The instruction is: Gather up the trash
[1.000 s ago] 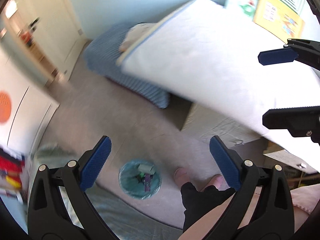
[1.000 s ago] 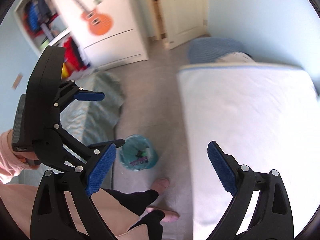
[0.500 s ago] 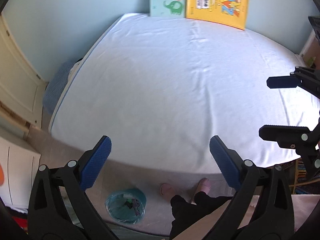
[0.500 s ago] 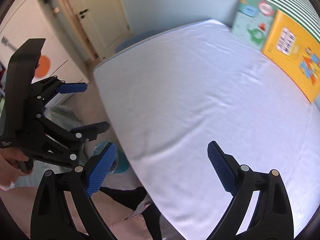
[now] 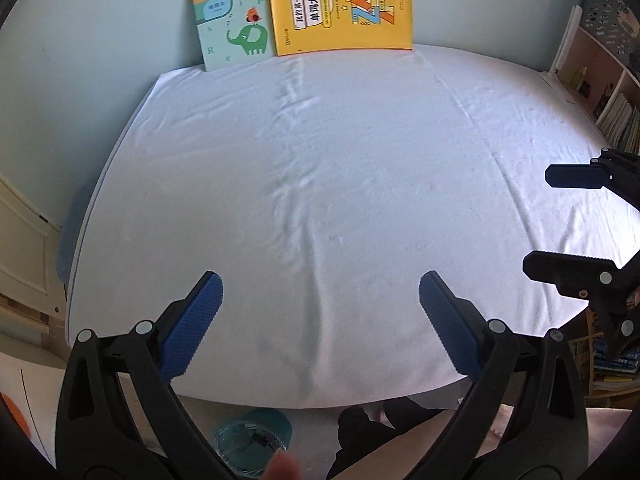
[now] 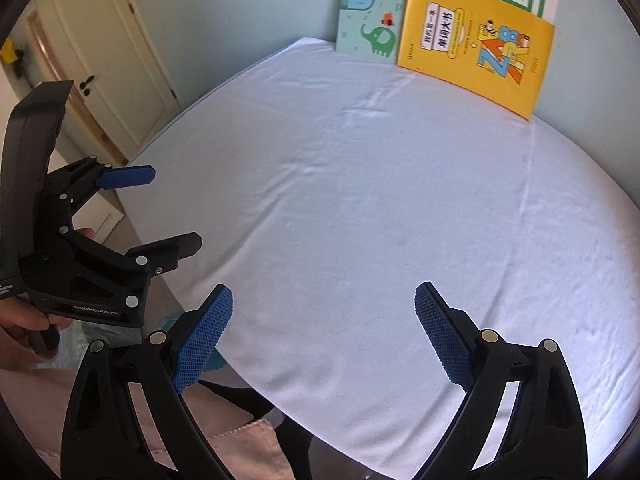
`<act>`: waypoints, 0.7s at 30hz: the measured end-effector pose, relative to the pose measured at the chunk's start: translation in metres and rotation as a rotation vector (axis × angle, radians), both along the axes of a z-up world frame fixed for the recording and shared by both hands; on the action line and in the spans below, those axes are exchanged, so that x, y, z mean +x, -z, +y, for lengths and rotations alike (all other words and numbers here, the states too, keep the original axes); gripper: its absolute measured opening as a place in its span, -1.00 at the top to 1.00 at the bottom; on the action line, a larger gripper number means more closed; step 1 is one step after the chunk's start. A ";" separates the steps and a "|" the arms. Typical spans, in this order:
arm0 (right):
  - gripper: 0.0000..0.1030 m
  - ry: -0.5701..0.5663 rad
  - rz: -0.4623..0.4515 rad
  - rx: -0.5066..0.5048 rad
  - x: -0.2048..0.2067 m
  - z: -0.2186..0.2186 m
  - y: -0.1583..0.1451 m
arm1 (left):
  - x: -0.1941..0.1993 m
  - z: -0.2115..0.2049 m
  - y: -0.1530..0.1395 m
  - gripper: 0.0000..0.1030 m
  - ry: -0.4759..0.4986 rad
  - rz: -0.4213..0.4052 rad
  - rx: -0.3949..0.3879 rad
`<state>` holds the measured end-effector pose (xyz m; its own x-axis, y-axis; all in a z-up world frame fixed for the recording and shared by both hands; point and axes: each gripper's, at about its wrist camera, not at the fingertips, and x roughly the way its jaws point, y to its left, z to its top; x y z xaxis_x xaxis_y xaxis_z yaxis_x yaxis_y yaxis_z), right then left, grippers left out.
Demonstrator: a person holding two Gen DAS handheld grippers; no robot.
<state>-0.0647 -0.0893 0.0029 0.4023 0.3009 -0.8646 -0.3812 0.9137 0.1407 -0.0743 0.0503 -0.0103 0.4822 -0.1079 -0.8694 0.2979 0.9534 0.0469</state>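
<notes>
A teal trash bin (image 5: 250,446) lined with a clear bag stands on the floor below the bed's near edge, with some litter inside it; in the right wrist view only a sliver of the bin (image 6: 216,360) shows behind my finger. My left gripper (image 5: 320,312) is open over the white sheet with nothing between its blue pads. My right gripper (image 6: 324,320) is open too and holds nothing. Each gripper shows from the side in the other's view, the right gripper (image 5: 568,220) at the right edge and the left gripper (image 6: 160,208) at the left. No loose trash shows on the bed.
A bed with a white sheet (image 5: 320,184) fills both views. A yellow book (image 5: 340,8) and a green elephant book (image 5: 232,24) lean on the wall behind it. A bookshelf (image 5: 608,92) stands at the right, a door (image 6: 116,64) at the left. The person's legs (image 5: 384,436) are beside the bin.
Both grippers swung up from the floor and the bin to face the bed. The bin slid to the bottom of the left wrist view. Both stayed open.
</notes>
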 end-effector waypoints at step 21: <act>-0.78 0.312 -0.026 0.031 -0.018 -0.055 -0.006 | 0.016 -0.043 -0.010 -0.87 0.149 -0.005 -0.015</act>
